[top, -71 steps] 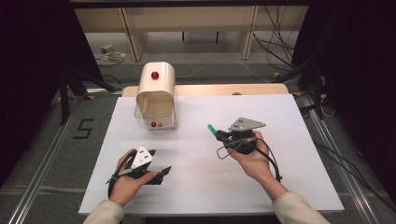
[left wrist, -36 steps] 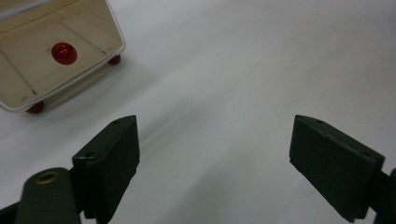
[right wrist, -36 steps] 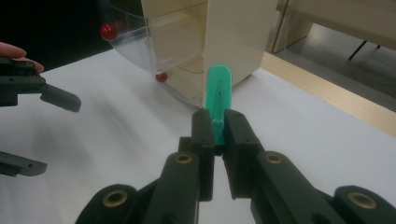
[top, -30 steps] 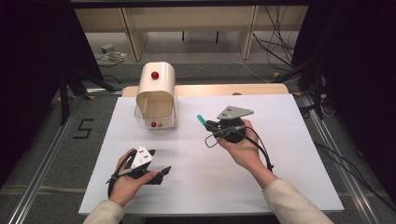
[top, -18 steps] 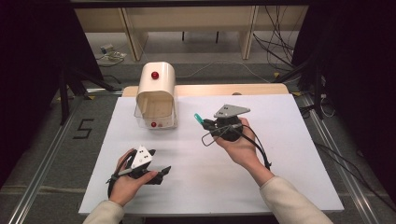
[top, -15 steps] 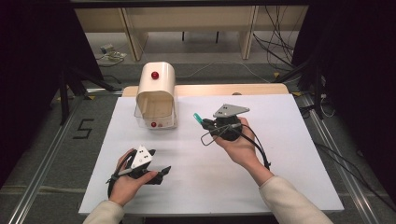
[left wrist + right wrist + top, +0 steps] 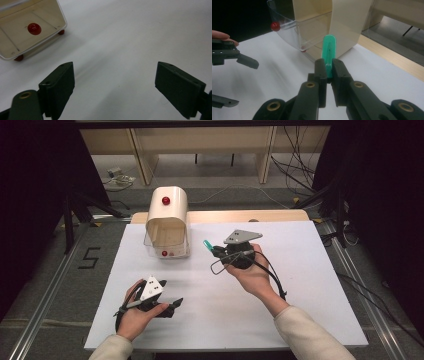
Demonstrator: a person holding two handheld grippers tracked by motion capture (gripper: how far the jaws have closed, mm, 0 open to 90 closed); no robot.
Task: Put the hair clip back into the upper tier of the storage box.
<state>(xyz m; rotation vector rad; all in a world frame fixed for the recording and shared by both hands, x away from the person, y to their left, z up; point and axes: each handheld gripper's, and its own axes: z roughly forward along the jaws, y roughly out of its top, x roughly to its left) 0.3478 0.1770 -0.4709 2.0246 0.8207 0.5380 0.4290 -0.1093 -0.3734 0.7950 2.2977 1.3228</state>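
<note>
A person sits at a table covered by a white sheet (image 7: pixel 300 285), a two-jaw gripper in each hand. The right gripper (image 7: pixel 216 251) is held above the middle of the sheet, its jaws clenched on a flat green strip (image 7: pixel 207 244) with a rounded end. In the high view the strip sticks out from the jaws toward the far left, its long axis in line with the gripper and its free end aimed at the cream-coloured box (image 7: pixel 168 221) just beside it, not touching. In the right gripper view the green strip (image 7: pixel 329 53) rises almost straight ahead between the two black jaws, its rounded tip set against the box's cream wall (image 7: pixel 348 22) and the clear, curved front panel (image 7: pixel 287 30), which carries a small red knob (image 7: pixel 275 25).

The left gripper (image 7: pixel 172 305) rests low on the near left part of the sheet, pointing to the right, well apart from the box. Its jaws stand wide and released, bare white sheet between them in the left gripper view. That view also shows the box's open inside (image 7: pixel 25 30) with a red knob (image 7: pixel 34 28) on its back wall and two small red feet (image 7: pixel 19 58) under its rim. Another red knob (image 7: pixel 165 200) sits on the box's rounded top.
</note>
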